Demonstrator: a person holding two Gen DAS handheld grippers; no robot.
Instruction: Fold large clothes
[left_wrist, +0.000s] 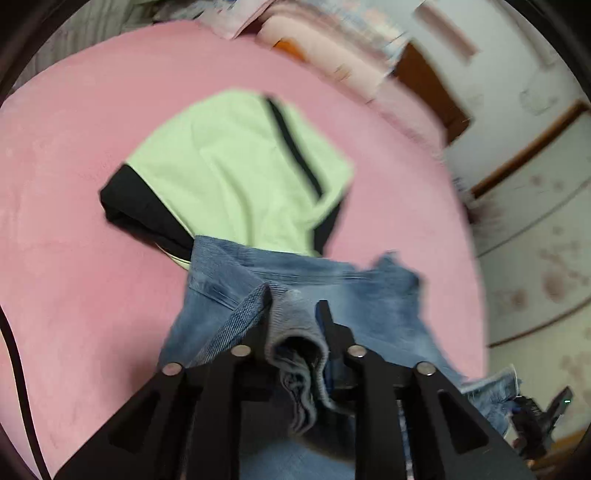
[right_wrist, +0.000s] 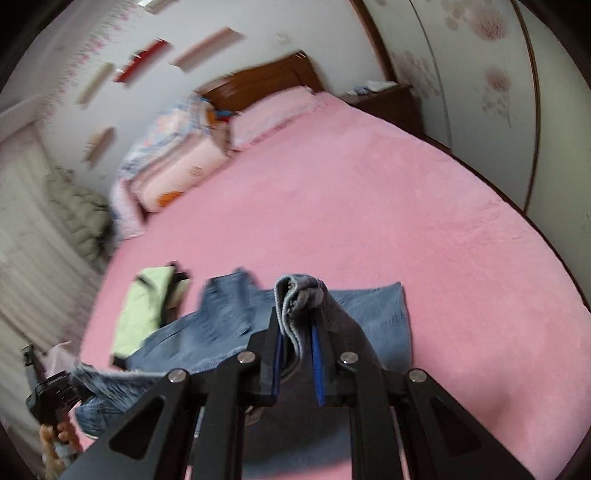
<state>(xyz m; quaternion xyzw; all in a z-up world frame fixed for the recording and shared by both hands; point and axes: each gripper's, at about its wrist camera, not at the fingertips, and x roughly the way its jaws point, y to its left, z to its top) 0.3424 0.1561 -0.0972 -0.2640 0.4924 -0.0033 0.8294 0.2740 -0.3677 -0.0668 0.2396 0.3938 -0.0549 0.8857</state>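
Denim fills both views: the jeans (left_wrist: 295, 280) are lifted at one end, a bunched fold of them pinched in the left gripper (left_wrist: 294, 301) and another in the right gripper (right_wrist: 297, 310), the rest trailing down onto the pink bed cover (right_wrist: 369, 206). Only the left wrist view shows clearly the green and black garment (left_wrist: 236, 166) lying flat just beyond the jeans; from the right it is a small blurred patch. Only the right wrist view takes in the room: stacked pink bedding (right_wrist: 177, 166) and a pillow (right_wrist: 273, 110) against a brown headboard (right_wrist: 266, 79), a nightstand (right_wrist: 388, 99), flowered wardrobe doors (right_wrist: 480, 74), and what may be a grey quilt (right_wrist: 77, 210) by the curtain
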